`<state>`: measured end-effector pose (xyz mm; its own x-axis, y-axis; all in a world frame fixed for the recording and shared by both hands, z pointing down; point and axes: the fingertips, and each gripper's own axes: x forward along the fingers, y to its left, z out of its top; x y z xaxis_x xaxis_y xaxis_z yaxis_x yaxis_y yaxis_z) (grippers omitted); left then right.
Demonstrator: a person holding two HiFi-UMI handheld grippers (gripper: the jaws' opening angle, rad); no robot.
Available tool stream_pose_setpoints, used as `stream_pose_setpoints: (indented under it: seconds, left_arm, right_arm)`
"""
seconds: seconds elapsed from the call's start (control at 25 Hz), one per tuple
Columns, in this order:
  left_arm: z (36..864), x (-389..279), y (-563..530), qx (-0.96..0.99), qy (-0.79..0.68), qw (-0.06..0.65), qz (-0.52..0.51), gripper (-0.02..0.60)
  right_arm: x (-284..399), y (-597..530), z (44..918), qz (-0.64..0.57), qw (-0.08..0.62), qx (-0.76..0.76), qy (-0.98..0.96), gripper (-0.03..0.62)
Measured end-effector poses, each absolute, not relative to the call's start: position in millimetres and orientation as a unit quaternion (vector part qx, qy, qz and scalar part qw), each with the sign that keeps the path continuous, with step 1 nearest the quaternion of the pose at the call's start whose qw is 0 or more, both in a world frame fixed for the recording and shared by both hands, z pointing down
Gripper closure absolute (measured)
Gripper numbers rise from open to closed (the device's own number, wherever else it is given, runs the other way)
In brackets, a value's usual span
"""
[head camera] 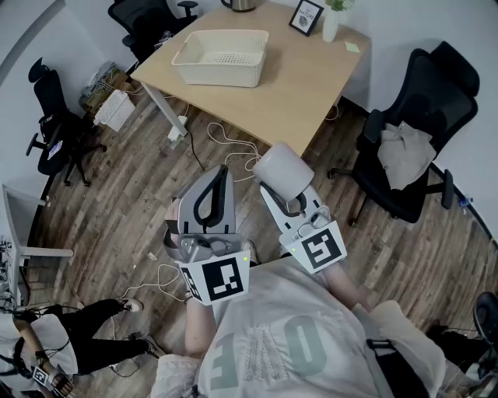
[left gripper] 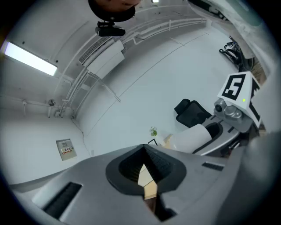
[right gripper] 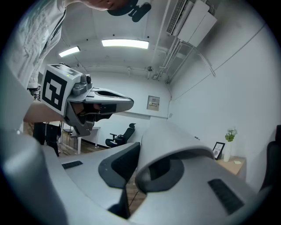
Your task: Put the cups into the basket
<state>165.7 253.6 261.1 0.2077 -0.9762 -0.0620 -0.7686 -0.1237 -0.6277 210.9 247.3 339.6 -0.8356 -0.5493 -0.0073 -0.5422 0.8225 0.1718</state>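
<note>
White cup [head camera: 282, 167] between right gripper's [head camera: 283, 180] jaws; white slotted basket [head camera: 220, 58] upright on table [head camera: 311, 85], well apart.

Cream basket [head camera: 220, 58] on pale wood table [head camera: 311, 82]; white cup [head camera: 282, 172]; black chair [head camera: 436, 89] beside table; brown plank-patterned floor [head camera: 117, 206].

1 steep overhead, 2 level views

Counted here: one cup [head camera: 280, 169], one basket [head camera: 218, 75], one left gripper [head camera: 221, 174], one right gripper [head camera: 286, 200], one wooden table [head camera: 311, 78], three office chairs [head camera: 50, 97] [head camera: 144, 15] [head camera: 440, 85].
</note>
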Motion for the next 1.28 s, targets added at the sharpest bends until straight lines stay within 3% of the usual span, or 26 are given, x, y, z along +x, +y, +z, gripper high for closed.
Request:
stream_pose_setpoints:
  seconds: [0.8,1.28]
  left_arm:
    - [262,129,253,-0.714,0.620,0.268,-0.181,0.575]
    - [258,59,247,-0.708,0.626,0.275,-0.178,0.575]
  right_arm:
    - [188,248,338,-0.087,0.025,0.281,-0.955,0.559]
    - [127,237,333,-0.096,0.029,0.278,-0.955,0.560]
